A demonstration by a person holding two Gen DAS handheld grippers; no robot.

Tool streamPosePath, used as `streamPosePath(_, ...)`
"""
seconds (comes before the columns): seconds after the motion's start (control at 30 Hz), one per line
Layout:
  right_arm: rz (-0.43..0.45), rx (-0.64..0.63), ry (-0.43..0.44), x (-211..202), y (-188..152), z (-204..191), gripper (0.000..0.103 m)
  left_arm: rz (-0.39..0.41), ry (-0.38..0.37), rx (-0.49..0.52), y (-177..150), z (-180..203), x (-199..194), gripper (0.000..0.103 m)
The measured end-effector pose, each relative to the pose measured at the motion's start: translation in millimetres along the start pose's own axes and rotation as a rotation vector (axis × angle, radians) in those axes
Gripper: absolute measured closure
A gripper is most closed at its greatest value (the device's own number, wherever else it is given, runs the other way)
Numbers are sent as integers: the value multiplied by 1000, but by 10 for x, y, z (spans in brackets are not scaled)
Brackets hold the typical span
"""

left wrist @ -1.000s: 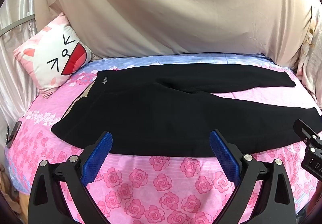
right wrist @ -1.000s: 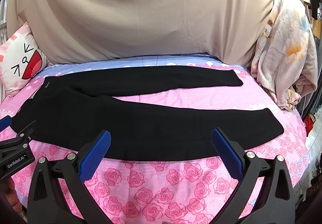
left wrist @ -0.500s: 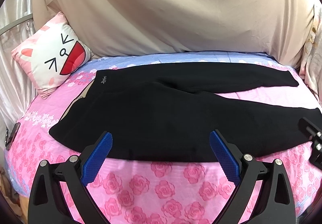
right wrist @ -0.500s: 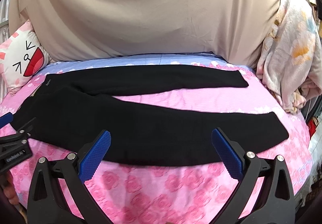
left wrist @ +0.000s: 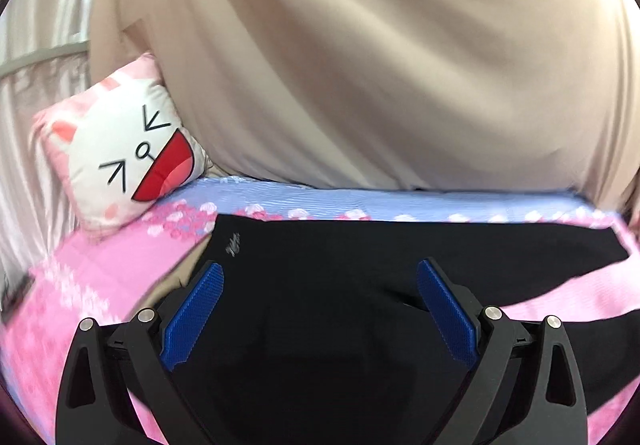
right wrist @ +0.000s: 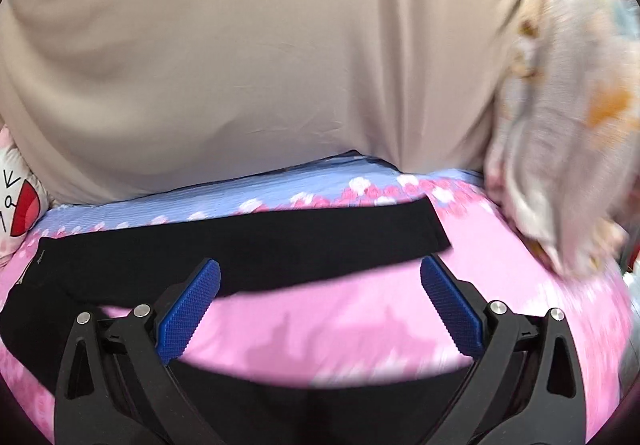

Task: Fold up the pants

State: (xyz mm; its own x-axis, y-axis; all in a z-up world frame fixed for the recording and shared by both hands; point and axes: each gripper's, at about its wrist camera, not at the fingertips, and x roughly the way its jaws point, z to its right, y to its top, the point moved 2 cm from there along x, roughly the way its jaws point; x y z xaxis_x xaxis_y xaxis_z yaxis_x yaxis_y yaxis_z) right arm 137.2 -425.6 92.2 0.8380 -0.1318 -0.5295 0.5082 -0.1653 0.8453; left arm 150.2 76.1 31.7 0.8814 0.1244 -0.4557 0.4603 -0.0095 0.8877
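Lying flat across the pink rose-print bedsheet (left wrist: 100, 277), the black pants (left wrist: 320, 285) now fill far more of both views than half a second ago: both grippers have moved in low over the bed, and the frames are smeared with motion blur.

In the left wrist view the left gripper (left wrist: 320, 309) has its jaws spread wide with nothing between them. Its ribbed blue pads (left wrist: 192, 317) sit over the seat of the pants, where earlier they hung over bare sheet in front of the near hem. The waistband corner with a small pale logo (left wrist: 233, 244) lies at about 11 o'clock from the gripper; a tan lining shows at the waist opening beside it.

In the right wrist view the right gripper (right wrist: 320, 305) is likewise spread and empty. The far leg (right wrist: 280, 241) runs as a dark band from 9 to 2 o'clock just beyond the pad tips, ending in a square cuff. The near leg (right wrist: 320, 405) has slid under the black plastic frame at 6 o'clock, with a strip of pink sheet (right wrist: 340, 325) between the two legs.

A smooth beige drape (left wrist: 360, 65) hangs in soft folds at 12 o'clock. A square cat-face cushion (left wrist: 120, 153) leans at 10 o'clock in the left view, and a crumpled floral cloth (right wrist: 568, 125) hangs at 2 o'clock in the right view. A lilac stripe (right wrist: 240, 197) edges the far side of the bed.
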Motion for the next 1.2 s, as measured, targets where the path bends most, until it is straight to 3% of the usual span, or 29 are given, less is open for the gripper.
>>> streamPosePath(0.13,-122,52,77,761,260,519,5,-44,146,124,214,-111,603,6)
streamPosePath(0.3,-247,86,78,1575,337,969,5,-114,136,81,382,-459,1259,6)
streamPosePath(0.43,-318,115,85,1966,278,1164,9,-204,136,27,479,-804,1846,6)
streamPosePath(0.6,-368,104,87,2219,168,1178,20,-288,160,-12,496,-1158,2432,6)
streamPosePath(0.67,-387,73,60,2334,104,1138,21,-296,181,-5,519,-1268,2614,6)
streamPosePath(0.8,-375,50,54,2374,54,1089,20,-356,146,-27,523,-1441,2962,6)
streamPosePath(0.9,-378,53,56,2380,45,1082,20,-397,190,-38,483,-1593,3154,6)
streamPosePath(1.07,-397,12,41,2448,40,990,20,-533,-3,-106,306,-1671,3323,9)
streamPosePath(1.13,-394,14,43,2517,56,1008,20,-537,-34,-64,260,-1584,3313,9)
streamPosePath(1.2,-379,11,23,2522,49,1003,28,-553,-35,-14,200,-1480,3330,18)
